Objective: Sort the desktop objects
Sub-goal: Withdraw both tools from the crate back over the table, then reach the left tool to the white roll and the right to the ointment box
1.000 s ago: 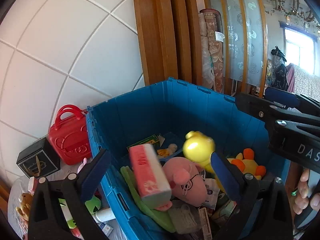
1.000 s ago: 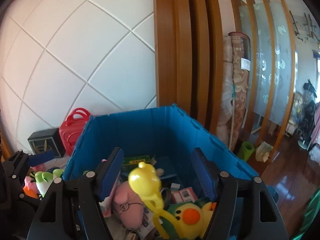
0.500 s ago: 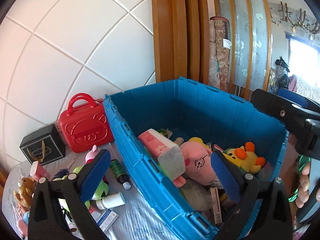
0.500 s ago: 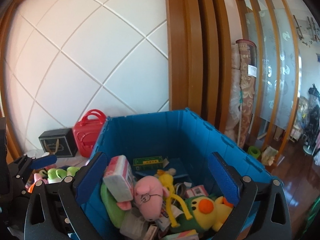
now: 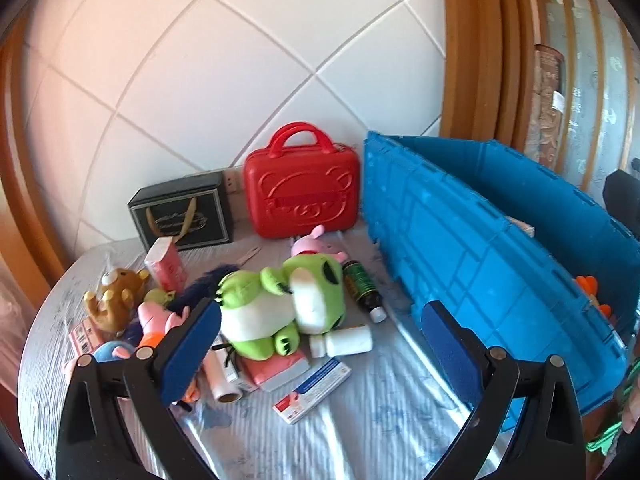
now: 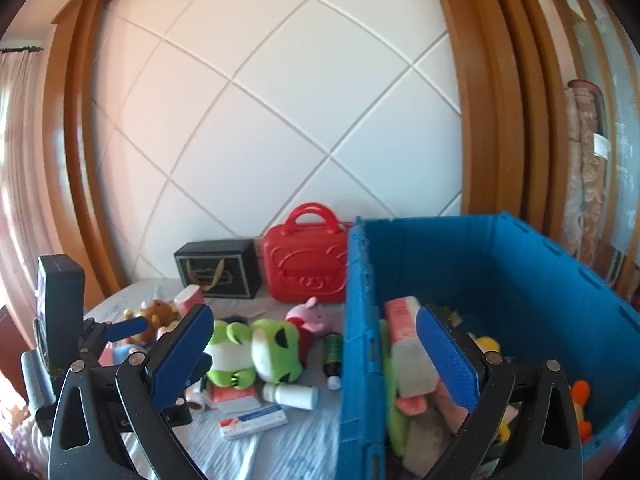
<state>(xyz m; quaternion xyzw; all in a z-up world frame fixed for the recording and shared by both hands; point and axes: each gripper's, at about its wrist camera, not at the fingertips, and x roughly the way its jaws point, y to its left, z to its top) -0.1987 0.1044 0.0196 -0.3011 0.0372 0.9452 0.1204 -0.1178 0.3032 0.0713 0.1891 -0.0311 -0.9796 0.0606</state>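
A blue bin (image 5: pixel 472 256) stands on the right of the table; in the right wrist view the bin (image 6: pixel 500 264) holds a pink tissue pack (image 6: pixel 408 344), plush toys and small packs. Loose items lie left of it: a green frog plush (image 5: pixel 288 304), a brown bear (image 5: pixel 114 298), a pink tissue pack (image 5: pixel 165 262), a dark bottle (image 5: pixel 362 290), a white bottle (image 5: pixel 344 342) and a medicine box (image 5: pixel 314 388). My left gripper (image 5: pixel 320 352) is open and empty above the loose items. My right gripper (image 6: pixel 314 356) is open and empty at the bin's left wall.
A red bear-embossed case (image 5: pixel 302 194) and a black gift box (image 5: pixel 182 214) stand at the back against the white tiled wall. A pink pig plush (image 5: pixel 316 244) lies before the case. The left gripper's body (image 6: pixel 60 320) shows at left in the right wrist view.
Both grippers have drawn back and swung left from over the bin. The pink tissue pack dropped from the left gripper now rests inside the bin. Both stay open.
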